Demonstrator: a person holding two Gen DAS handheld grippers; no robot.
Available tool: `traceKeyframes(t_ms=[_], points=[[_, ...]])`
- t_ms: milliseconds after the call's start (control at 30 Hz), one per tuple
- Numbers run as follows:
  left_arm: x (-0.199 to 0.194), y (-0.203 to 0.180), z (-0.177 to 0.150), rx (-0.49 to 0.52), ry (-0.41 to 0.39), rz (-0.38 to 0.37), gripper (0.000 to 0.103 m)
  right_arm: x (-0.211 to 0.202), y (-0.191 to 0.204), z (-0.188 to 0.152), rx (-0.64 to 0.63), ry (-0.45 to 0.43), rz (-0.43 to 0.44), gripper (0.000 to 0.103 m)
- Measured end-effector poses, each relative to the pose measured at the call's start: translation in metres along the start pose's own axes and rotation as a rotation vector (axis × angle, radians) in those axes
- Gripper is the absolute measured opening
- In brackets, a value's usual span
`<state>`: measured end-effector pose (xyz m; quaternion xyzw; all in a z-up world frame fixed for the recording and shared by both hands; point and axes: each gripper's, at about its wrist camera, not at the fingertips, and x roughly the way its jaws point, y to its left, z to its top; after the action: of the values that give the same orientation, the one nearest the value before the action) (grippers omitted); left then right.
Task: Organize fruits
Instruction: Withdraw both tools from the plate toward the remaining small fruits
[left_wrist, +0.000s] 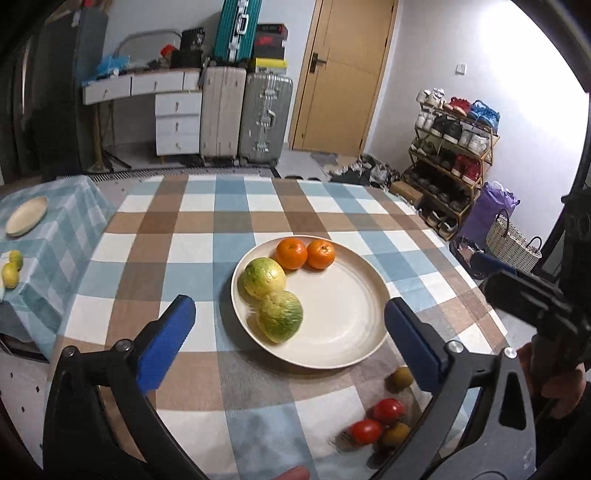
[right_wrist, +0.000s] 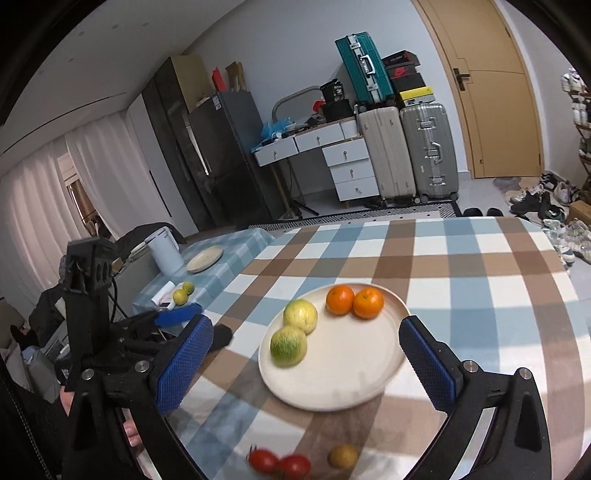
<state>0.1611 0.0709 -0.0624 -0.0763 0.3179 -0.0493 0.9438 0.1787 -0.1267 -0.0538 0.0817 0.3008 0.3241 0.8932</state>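
Observation:
A cream plate (left_wrist: 343, 332) (right_wrist: 362, 369) on the checked tablecloth holds two oranges (left_wrist: 306, 253) (right_wrist: 354, 301) and two yellow-green fruits (left_wrist: 271, 297) (right_wrist: 293, 332). Two red tomatoes (left_wrist: 376, 421) (right_wrist: 279, 461) and brownish-green kiwis (left_wrist: 400, 378) (right_wrist: 343, 456) lie loose on the cloth nearer than the plate. My left gripper (left_wrist: 290, 314) is open and empty above the plate's near side. My right gripper (right_wrist: 306, 332) is open and empty above the plate. The right gripper's body also shows at the right edge of the left wrist view.
A side table with a teal checked cloth (left_wrist: 62, 236) on the left carries a second cream plate (left_wrist: 26, 216) (right_wrist: 204, 259) and two yellow-green limes (left_wrist: 11, 267) (right_wrist: 183, 292). A white kettle (right_wrist: 164, 251) stands there. Suitcases, drawers, a door and a shoe rack (left_wrist: 450, 147) lie beyond.

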Motion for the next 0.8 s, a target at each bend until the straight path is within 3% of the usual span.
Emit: traceKeyframes(t_ms=[467, 800], points=[[-0.051, -0.019, -0.05, -0.046, -0.015, 0.032, 0.102, -0.058, 0.026, -0.055, 0.0, -0.048, -0.012, 0.103], [-0.044, -0.02, -0.103, -0.076, 0.083, 0.021, 0.102, -0.061, 0.039, -0.098, -0.022, 0.013, -0.054, 0.103]])
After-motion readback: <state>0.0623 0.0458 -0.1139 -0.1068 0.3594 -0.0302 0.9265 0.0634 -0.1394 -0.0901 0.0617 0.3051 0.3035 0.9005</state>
